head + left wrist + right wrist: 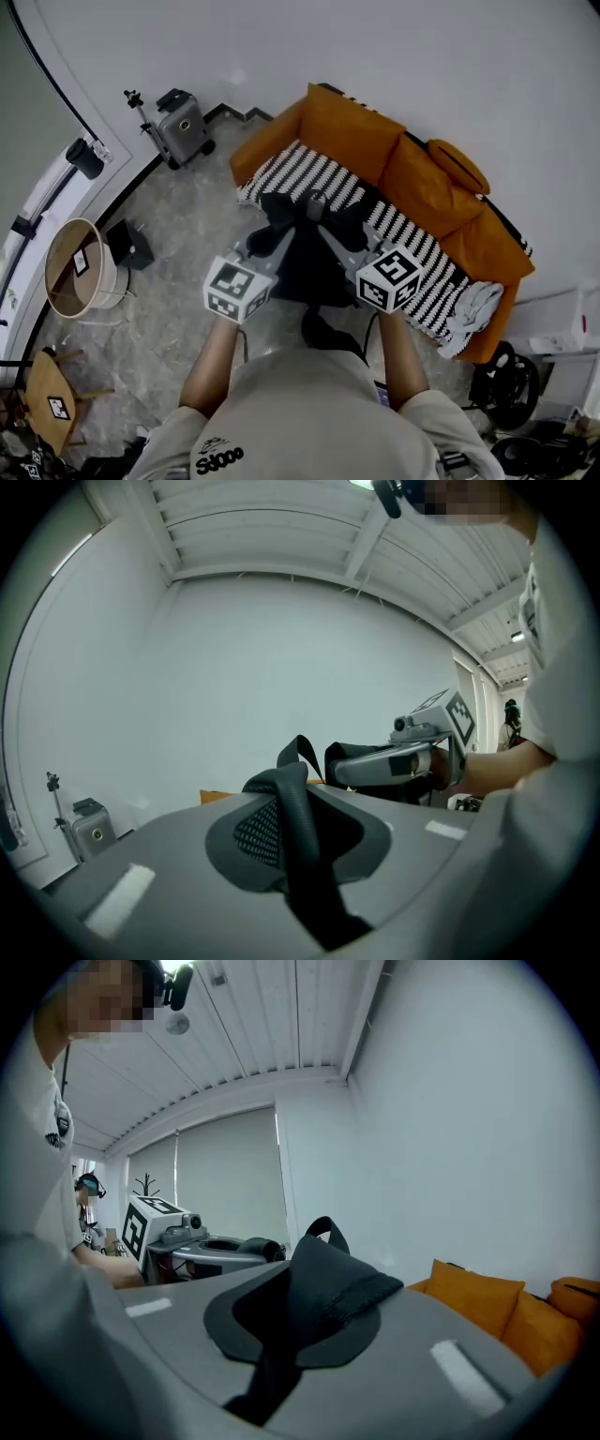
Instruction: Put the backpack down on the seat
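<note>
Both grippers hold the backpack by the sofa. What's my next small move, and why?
Probably lower both grippers together, straight down, with the jaws shut. The left gripper clamps a strap and the right gripper clamps a fold of the backpack. The backpack hangs over the front of the striped seat, and I cannot tell whether it touches the seat.

A black backpack [305,251] of matt woven cloth, its strap [292,822] backed with open mesh, sits against the smooth, matt grey plastic of the left gripper [298,841] and right gripper [300,1316]. The sofa [347,127] has smooth orange upholstery with a soft sheen, partly under a black-and-white striped cloth throw [309,173]. The floor [187,225] is polished, veined stone.
</note>
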A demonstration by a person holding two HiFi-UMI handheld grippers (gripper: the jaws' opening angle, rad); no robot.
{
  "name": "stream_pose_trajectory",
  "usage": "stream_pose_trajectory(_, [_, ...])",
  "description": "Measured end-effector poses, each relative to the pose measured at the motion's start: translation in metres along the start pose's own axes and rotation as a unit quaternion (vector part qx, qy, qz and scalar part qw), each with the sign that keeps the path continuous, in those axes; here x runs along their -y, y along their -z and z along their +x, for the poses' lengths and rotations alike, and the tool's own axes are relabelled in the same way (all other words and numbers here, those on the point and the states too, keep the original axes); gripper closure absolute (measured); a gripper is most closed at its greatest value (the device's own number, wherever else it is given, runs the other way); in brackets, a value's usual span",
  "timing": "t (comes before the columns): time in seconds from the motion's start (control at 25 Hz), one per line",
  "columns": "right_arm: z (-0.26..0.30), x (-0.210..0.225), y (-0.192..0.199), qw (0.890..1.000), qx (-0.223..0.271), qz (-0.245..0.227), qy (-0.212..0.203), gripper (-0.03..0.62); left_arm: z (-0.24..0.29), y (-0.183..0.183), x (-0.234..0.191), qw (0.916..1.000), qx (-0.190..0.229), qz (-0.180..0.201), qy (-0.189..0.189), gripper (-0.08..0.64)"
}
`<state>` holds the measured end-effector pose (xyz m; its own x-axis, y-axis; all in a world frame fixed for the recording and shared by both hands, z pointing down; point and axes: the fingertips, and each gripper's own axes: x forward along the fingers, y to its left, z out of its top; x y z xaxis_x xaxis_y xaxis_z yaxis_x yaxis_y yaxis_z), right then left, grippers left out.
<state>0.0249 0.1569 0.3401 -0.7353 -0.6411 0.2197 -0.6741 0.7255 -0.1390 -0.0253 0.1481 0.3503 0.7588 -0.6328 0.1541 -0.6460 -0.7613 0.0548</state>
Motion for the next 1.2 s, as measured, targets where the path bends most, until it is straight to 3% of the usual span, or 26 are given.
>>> stream_pose_trajectory(0.72, [0.090,0.183,-0.031,0.999,-0.032,0.015,-0.036,0.574,0.171,-0.017,-0.115,0.9987,-0.018,-0.033,-0.034,0.500])
stream_pose_trajectory(1.2, [0.144,0.245,-0.030,0.997,-0.047,0.030,-0.051,0.574,0.224,-0.006,-0.175,0.9966,-0.028,-0.057,-0.052,0.500])
